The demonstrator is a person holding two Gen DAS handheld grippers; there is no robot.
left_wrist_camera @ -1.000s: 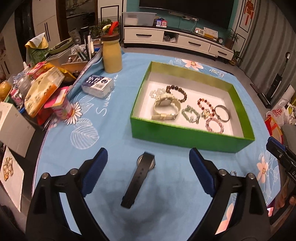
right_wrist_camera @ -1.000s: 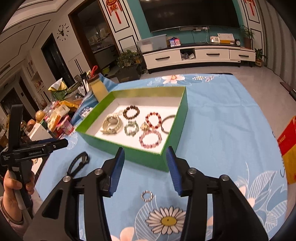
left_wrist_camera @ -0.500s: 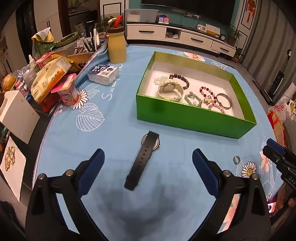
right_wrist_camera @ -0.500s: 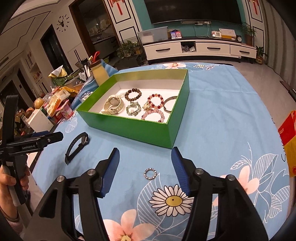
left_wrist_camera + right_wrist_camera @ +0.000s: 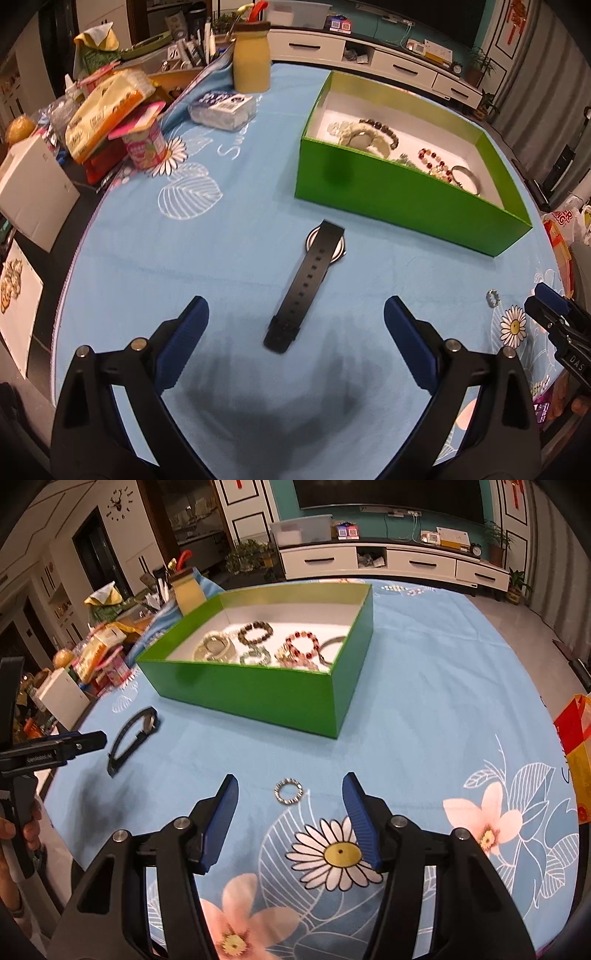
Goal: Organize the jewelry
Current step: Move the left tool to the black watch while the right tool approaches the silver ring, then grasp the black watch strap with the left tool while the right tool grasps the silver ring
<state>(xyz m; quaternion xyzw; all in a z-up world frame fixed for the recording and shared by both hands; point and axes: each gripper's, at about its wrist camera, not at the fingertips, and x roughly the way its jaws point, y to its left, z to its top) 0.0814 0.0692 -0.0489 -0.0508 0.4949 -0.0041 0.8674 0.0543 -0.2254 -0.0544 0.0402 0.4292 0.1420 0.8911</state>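
A black watch (image 5: 306,284) lies on the blue tablecloth, its strap end between and just ahead of my open, empty left gripper (image 5: 295,325). It also shows in the right wrist view (image 5: 133,734). A small silver ring (image 5: 288,791) lies just ahead of my open, empty right gripper (image 5: 290,812); it also shows in the left wrist view (image 5: 492,297). The green box (image 5: 406,195) holds a pale watch (image 5: 364,138) and several bracelets (image 5: 301,646).
Clutter fills the table's left side: a yellow bottle (image 5: 252,59), a tissue pack (image 5: 222,108), a yogurt cup (image 5: 144,147), snack bags (image 5: 107,107) and a white box (image 5: 35,192). The table edge runs at left (image 5: 70,266). A red bag (image 5: 576,738) stands at right.
Both grippers have pulled back and lowered toward the table. The black watch now lies closer to my left gripper, the ring closer to my right. Nothing was grasped.
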